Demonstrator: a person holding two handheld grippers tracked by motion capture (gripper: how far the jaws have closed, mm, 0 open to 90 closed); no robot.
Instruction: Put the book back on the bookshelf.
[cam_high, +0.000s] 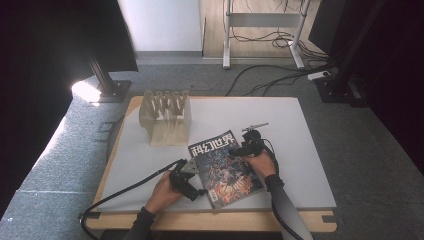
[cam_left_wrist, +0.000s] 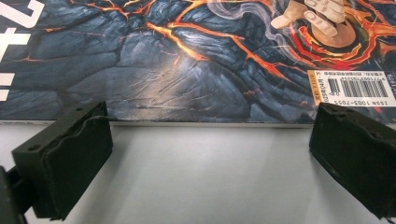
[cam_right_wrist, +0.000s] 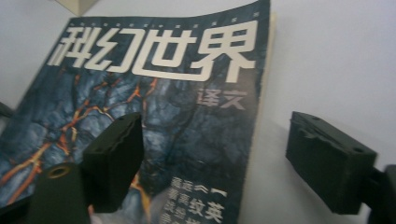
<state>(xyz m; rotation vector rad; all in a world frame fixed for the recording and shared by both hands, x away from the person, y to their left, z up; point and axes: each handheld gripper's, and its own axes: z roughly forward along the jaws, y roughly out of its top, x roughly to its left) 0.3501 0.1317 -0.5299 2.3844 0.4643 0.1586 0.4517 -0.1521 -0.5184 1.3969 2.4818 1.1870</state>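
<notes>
From the high view I see both forearms coming in from the bottom edge, each hand on a gripper at one side of the magazine (cam_high: 224, 169), which lies flat and slightly turned on the white table (cam_high: 300, 150) in front of the wooden rack (cam_high: 166, 118). My left gripper (cam_high: 192, 187) sits low at the magazine's lower left edge, its hand (cam_high: 162, 192) resting on the table; my right gripper (cam_high: 244, 148) is at the upper right edge, its hand (cam_high: 262, 162) angled inward. The left gripper view adds what the high view cannot: the jaws are spread wide on bare table, just short of the magazine's edge, near the barcode label (cam_left_wrist: 355, 86). In the right gripper view the jaws are released too, straddling the magazine's side edge, one over the cover and one over the table, nothing pinched.
</notes>
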